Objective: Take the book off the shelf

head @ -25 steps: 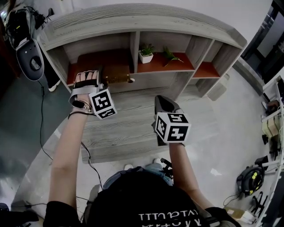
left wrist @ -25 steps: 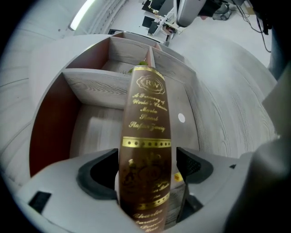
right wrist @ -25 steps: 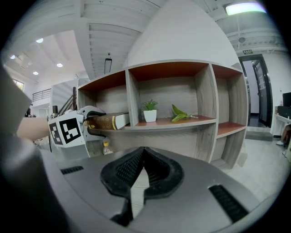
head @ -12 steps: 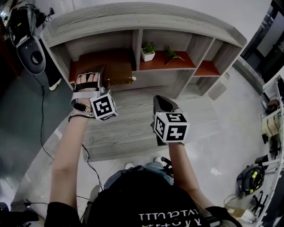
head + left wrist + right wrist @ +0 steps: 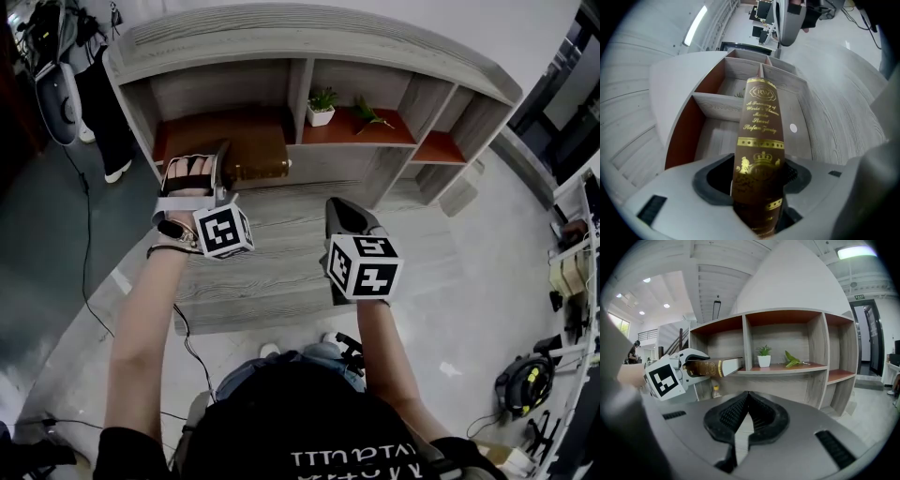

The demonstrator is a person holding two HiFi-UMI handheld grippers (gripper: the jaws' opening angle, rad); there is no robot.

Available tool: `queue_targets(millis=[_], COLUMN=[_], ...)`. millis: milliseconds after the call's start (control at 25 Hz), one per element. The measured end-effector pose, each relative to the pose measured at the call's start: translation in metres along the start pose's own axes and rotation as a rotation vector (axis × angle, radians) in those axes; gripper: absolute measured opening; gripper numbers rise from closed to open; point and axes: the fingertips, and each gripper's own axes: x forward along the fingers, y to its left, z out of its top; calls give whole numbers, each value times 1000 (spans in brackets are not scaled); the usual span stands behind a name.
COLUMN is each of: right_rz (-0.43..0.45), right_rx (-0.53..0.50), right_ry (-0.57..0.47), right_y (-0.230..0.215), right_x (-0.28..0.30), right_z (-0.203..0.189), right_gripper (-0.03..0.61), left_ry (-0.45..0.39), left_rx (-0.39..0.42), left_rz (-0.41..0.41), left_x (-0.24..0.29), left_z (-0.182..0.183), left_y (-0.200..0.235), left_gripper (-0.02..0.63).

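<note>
left gripper (image 5: 221,161) jaws closing on spine of book (image 5: 758,140), half out of shelf (image 5: 309,42) bay at 11 o'clock; looks stiff, hefty, glossy-slippery, so grip deep; right gripper (image 5: 747,416) clenched, empty

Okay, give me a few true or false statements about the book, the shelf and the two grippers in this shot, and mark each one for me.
1. The left gripper has the brown book with gold lettering between its jaws. True; the jaws are closing on it.
2. The right gripper holds the small green plant in a white pot. False: it is shut on nothing, and the plant stands in the middle compartment of the grey wooden shelf unit.
3. The book reaches into the shelf's left compartment. True.
4. Both grippers are on the book. False: only the left one is; the right one is apart from it, in front of the shelf.
</note>
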Motion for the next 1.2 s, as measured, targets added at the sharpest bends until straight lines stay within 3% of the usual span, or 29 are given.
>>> queue_targets(millis=[720,1200], right_rz=[93,190], right_rx=[-136,-150], right_ry=[-42,-6], right_y=[-20,-24], right_x=[-18,-19], right_z=[17,8], right_gripper=[14,14], left_ry=[84,157], left_rx=[-48,-190], left_rz=[4,-33], left_x=[-34,-67], left_z=[37,52], left_y=[10,5], left_gripper=[238,233])
